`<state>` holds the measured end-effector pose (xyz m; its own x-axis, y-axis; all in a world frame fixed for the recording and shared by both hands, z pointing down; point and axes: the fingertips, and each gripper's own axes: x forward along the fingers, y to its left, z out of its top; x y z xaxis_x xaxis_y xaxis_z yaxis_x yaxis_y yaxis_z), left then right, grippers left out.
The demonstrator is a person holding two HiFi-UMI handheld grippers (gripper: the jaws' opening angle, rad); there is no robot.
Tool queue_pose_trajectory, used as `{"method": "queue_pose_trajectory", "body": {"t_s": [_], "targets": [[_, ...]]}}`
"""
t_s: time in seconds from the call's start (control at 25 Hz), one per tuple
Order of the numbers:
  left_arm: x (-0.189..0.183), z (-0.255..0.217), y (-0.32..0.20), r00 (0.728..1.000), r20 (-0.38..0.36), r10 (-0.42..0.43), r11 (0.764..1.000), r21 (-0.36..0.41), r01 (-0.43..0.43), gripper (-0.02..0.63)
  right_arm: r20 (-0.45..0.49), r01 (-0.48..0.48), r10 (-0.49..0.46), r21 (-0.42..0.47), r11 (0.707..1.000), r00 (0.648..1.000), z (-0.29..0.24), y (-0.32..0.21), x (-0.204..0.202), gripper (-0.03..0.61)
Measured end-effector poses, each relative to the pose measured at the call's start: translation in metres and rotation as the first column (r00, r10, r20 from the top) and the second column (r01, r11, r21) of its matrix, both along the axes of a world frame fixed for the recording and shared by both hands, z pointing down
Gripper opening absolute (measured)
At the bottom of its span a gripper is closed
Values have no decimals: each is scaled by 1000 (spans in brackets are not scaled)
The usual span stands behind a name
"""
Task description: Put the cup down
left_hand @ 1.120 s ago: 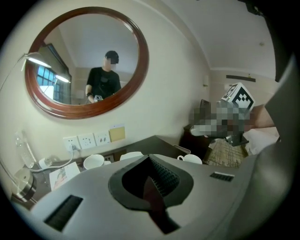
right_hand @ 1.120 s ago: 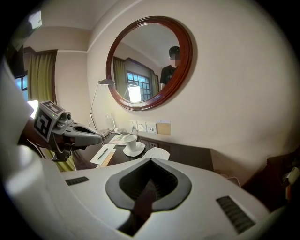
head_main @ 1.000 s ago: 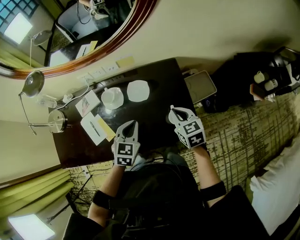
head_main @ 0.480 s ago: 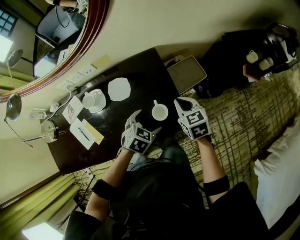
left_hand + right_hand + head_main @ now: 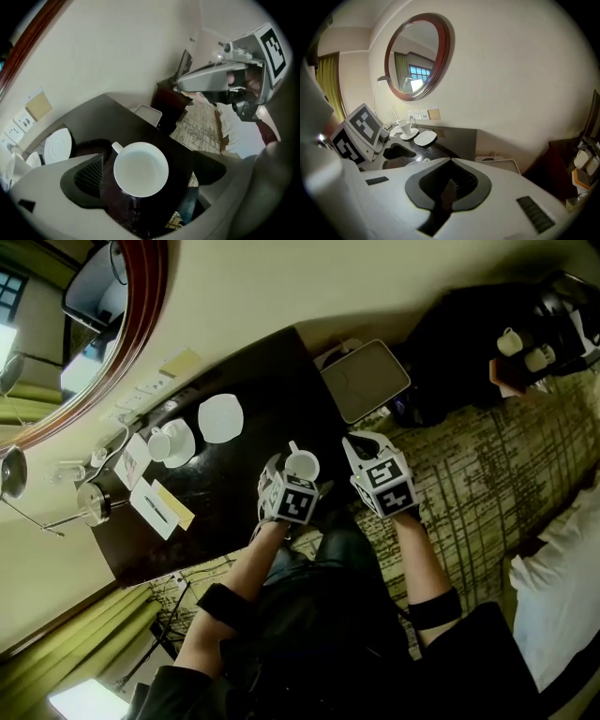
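An empty white cup [image 5: 140, 168] stands upright on the dark table [image 5: 234, 493], close to its near right edge, handle pointing away. My left gripper [image 5: 300, 474] points steeply down over it. Its jaws have just been opening and now stand wide, one on each side of the cup, and the pads [image 5: 91, 176] do not touch it. My right gripper [image 5: 350, 442] hovers just right of the cup, off the table's edge, shut with nothing between its fingers [image 5: 450, 161].
Farther back on the table are a second cup on a saucer [image 5: 167, 442], an empty saucer [image 5: 220, 418], papers with a pen [image 5: 155, 507] and a small lamp [image 5: 89, 502]. A flat white tray [image 5: 366, 381] lies on the patterned carpet [image 5: 469, 474]. A round mirror [image 5: 419, 56] hangs above.
My left gripper has swung right and down to the cup, and its jaws went from shut to wide open around it. My right gripper shifted slightly and stayed shut.
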<state>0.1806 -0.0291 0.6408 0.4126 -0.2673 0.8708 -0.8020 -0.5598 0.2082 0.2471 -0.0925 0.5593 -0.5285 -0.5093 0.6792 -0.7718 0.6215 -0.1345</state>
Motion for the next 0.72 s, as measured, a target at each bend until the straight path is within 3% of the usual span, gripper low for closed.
{"method": "queue_pose_trajectory", "body": {"t_s": [0.32,0.48,0.52,0.6,0.72], "targets": [[6,31,-4,997,71,15,1000,-26,-13,591,0,10,-10,-9,1000,1000,13,-8,21,5],[-6,35,-3,988,149,30,998,-55,-22,588,10,13,-13,-27,1000,1000,17,-7,22,5],[-8,35,-4,987,159,31,998,-53,-23,574,12,16,-16,-31,999,1000,18,-7,22,5],[-7,36,-7,990,139,31,999,-39,-26,431,16,26,-25,-35,999,1000,20,-6,19,5],[-2,46,-6,993,108,40,999,-26,-37,430,17,38,-38,-36,999,999,24,-4,17,5]]}}
